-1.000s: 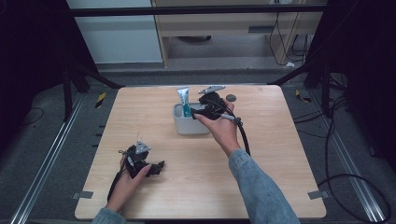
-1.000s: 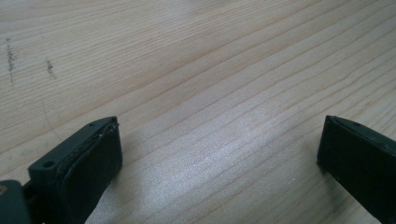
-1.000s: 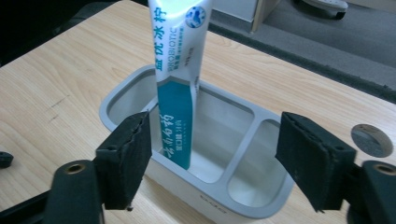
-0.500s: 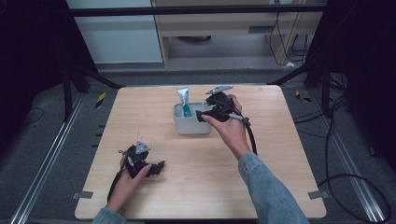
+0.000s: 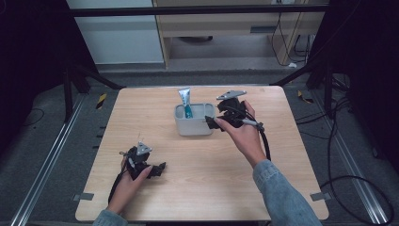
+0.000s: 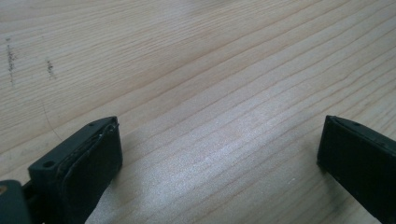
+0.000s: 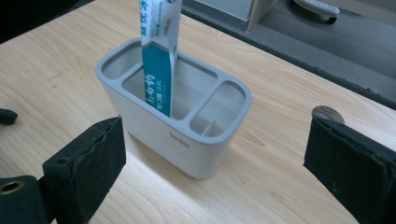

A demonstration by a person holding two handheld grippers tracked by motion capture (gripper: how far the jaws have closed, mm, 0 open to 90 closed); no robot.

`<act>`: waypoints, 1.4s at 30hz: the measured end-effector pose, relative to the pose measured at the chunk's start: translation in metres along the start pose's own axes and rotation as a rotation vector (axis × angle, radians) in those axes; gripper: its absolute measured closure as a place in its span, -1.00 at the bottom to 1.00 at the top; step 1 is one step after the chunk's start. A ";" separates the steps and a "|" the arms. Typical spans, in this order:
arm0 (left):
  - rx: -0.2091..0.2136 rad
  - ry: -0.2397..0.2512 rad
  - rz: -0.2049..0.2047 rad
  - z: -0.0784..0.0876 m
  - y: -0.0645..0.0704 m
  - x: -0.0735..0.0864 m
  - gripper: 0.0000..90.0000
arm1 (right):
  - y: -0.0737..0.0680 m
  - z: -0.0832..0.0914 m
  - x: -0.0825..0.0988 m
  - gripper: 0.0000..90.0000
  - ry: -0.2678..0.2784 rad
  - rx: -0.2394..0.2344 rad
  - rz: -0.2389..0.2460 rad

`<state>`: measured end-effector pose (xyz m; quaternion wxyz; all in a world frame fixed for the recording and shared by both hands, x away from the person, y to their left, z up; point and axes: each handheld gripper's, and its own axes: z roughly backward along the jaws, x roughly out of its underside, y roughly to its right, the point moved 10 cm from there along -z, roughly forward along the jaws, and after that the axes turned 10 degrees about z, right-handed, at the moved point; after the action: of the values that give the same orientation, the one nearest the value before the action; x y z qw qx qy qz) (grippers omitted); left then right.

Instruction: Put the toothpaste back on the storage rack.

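A grey compartment holder point(image 5: 194, 123) stands at the middle back of the wooden table point(image 5: 282, 179). A blue and white toothpaste tube point(image 5: 185, 100) stands upright in it, in the large middle compartment, as the right gripper view shows the tube point(image 7: 158, 60) and holder point(image 7: 187, 140). My right gripper point(image 5: 211, 123) is just right of the holder, its jaws wide apart after just opening, with nothing between them. The right gripper point(image 7: 217, 140) faces the holder's side. My left gripper point(image 5: 160, 168) rests open near the front left, and in its own view the left gripper point(image 6: 219, 140) spans bare wood.
A small round grey disc point(image 7: 328, 113) lies on the table beyond the right jaw. Black cables point(image 5: 339, 141) trail over the floor at the right. Metal rails point(image 5: 47, 160) run along the floor at the left. A cabinet point(image 5: 226, 28) stands behind the table.
My right gripper has drawn back to the right from above the holder, and its jaws have spread. The tube stays standing in the holder. The left hand has kept still.
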<state>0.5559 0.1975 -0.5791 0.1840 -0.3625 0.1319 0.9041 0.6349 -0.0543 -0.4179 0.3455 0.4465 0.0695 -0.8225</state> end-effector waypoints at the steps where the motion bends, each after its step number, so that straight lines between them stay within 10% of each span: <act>1: 0.000 0.000 0.000 0.000 0.000 0.000 -1.00 | 0.001 0.002 0.002 -0.87 0.000 -0.001 -0.005; 42: 0.000 0.000 0.000 0.000 0.000 0.000 -1.00 | 0.069 0.041 0.117 -0.84 -0.131 0.161 -0.040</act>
<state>0.5560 0.1975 -0.5790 0.1840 -0.3627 0.1321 0.9040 0.6074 -0.1829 -0.4716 0.2958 0.4169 -0.0108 -0.8594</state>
